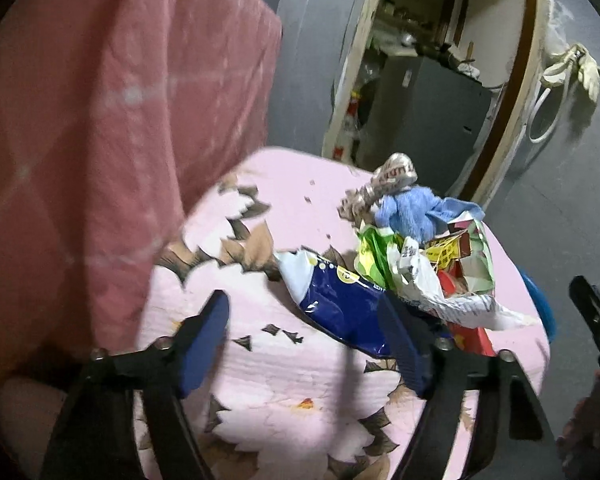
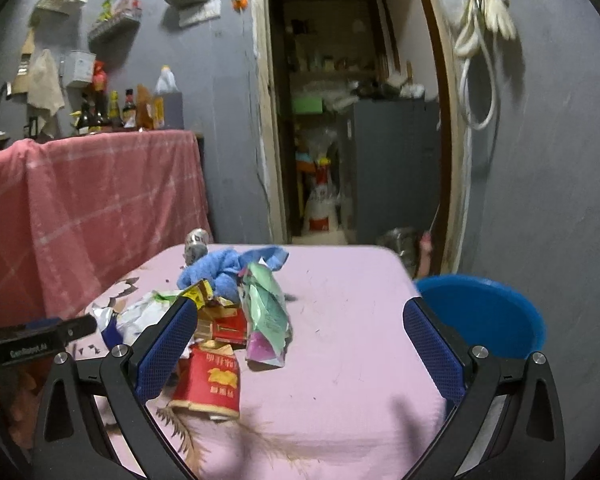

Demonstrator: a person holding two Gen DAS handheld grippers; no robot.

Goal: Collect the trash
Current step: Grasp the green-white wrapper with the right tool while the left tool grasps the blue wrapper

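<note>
Trash, a heap of crumpled wrappers (image 2: 204, 312), lies on the pink cloth-covered table (image 2: 360, 340), with a round blue plastic bin (image 2: 496, 312) just past the table edge at 3 o'clock. In the left wrist view the left gripper (image 1: 300, 344) is parted with nothing between its pads; a glossy dark-blue foil bag (image 1: 340, 308) lies at its 1 o'clock. The right gripper (image 2: 300, 344) gapes wide and empty, a red paper carton (image 2: 208, 380) by its left finger. Best to straddle one loose edge, then pinch low so neighbouring scraps don't drag
</note>
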